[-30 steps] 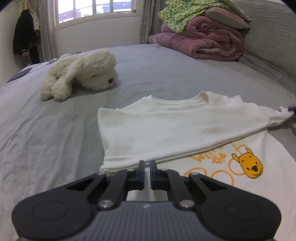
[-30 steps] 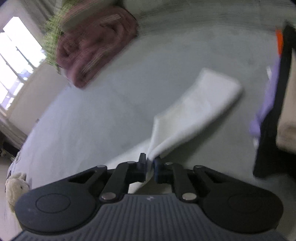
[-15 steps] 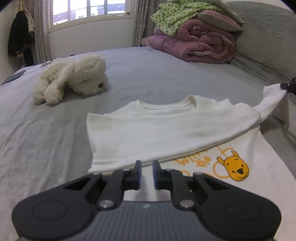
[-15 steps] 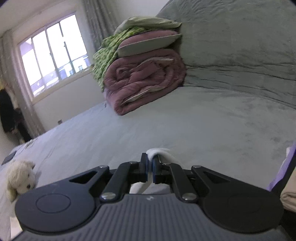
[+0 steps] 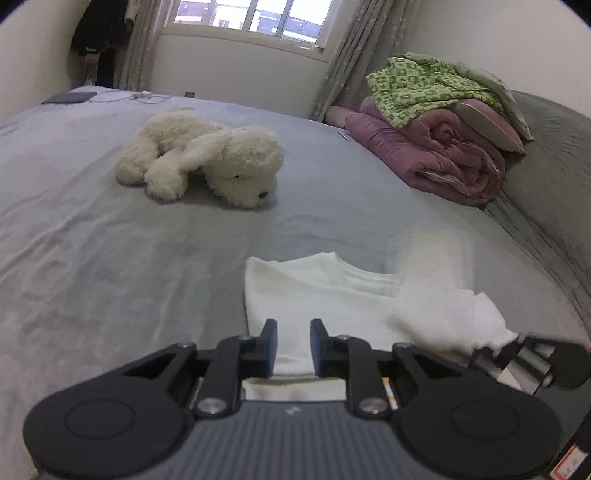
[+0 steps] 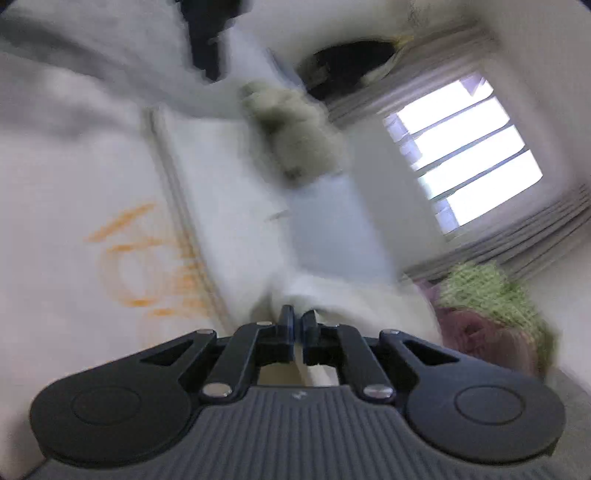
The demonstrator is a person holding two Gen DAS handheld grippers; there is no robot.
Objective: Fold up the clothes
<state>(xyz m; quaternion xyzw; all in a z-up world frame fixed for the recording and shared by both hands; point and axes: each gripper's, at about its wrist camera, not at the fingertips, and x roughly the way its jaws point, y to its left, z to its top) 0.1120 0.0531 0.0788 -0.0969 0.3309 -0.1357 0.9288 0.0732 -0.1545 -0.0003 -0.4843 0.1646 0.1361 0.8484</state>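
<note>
A white T-shirt (image 5: 314,295) with an orange print (image 6: 129,240) lies partly folded on the grey bed (image 5: 110,258). My left gripper (image 5: 293,332) hovers over the shirt's near edge. Its jaws are opening and nothing is pinched between them. My right gripper (image 6: 297,321) is shut on the shirt's white sleeve (image 6: 332,295). In the left wrist view, the right gripper (image 5: 491,349) sits low on the right. The sleeve (image 5: 443,306) trails from it, blurred, above the shirt. The right wrist view is tilted and smeared by motion.
A white plush dog (image 5: 207,158) lies further back on the bed. Rolled pink and green bedding (image 5: 443,147) is stacked at the back right against a grey headboard (image 5: 546,184). A window (image 5: 251,18) and curtains stand behind.
The left jaws have parted and the gripper has lifted off the shirt's hem. The right gripper has swung the sleeve across the shirt towards the left gripper, rolling over as it went.
</note>
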